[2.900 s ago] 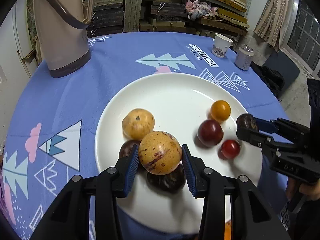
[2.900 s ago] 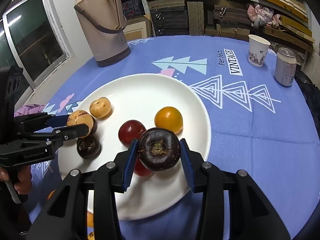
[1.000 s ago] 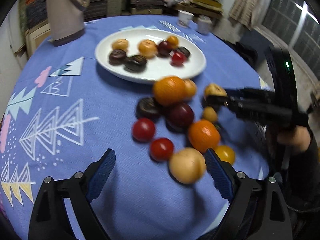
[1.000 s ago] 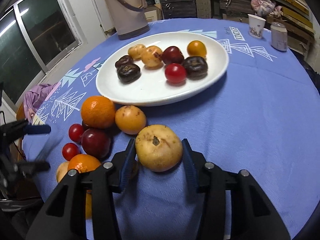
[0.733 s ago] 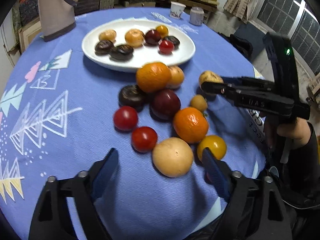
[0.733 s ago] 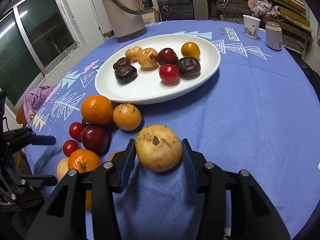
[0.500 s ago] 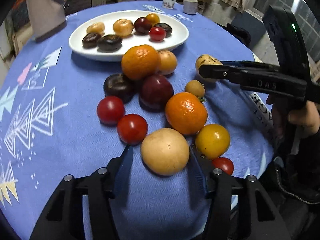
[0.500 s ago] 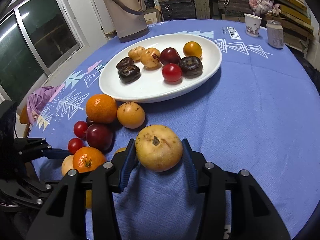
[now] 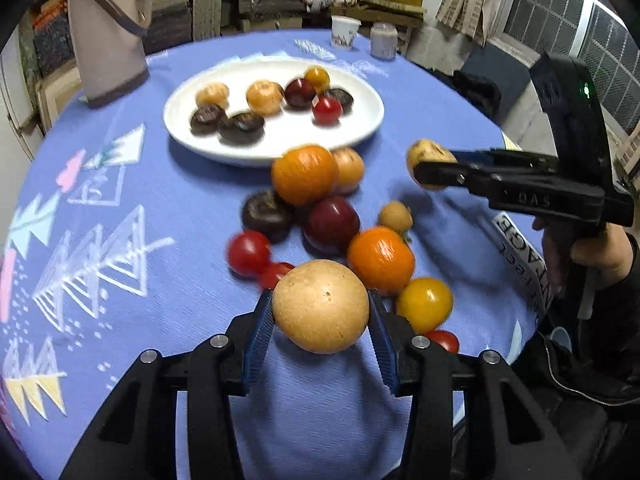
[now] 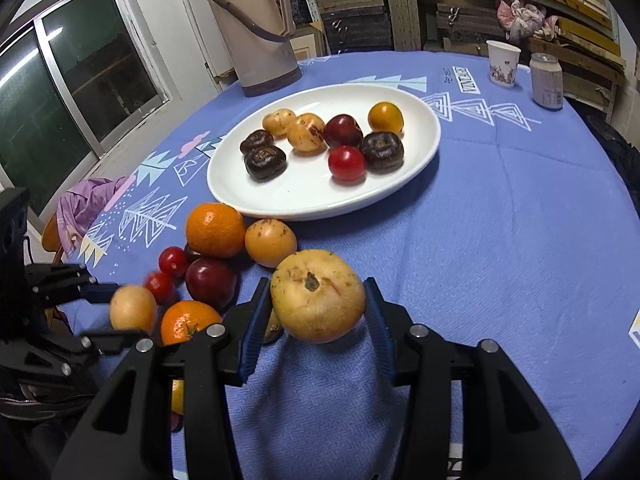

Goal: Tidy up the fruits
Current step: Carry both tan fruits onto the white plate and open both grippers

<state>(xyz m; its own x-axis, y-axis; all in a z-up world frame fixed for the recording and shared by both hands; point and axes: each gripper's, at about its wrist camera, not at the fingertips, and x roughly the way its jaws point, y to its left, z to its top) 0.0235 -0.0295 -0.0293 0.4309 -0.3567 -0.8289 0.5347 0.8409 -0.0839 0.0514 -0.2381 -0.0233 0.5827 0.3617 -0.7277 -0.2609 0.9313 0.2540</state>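
Observation:
My left gripper is shut on a round tan fruit and holds it above the near part of the fruit pile. My right gripper is shut on a yellow-brown fruit with a stem end, lifted over the cloth; this fruit also shows in the left wrist view. A white plate holds several dark, red and yellow fruits. A loose pile lies near the plate: a large orange, a dark red plum, cherry tomatoes and a yellow tomato.
A beige thermos jug stands at the back left of the round blue-clothed table. A paper cup and a can stand at the far right. The table edge is close behind the pile.
My left gripper moved in over the pile, closed on the tan fruit and lifted it. My right gripper kept its fruit and rose slightly toward the plate.

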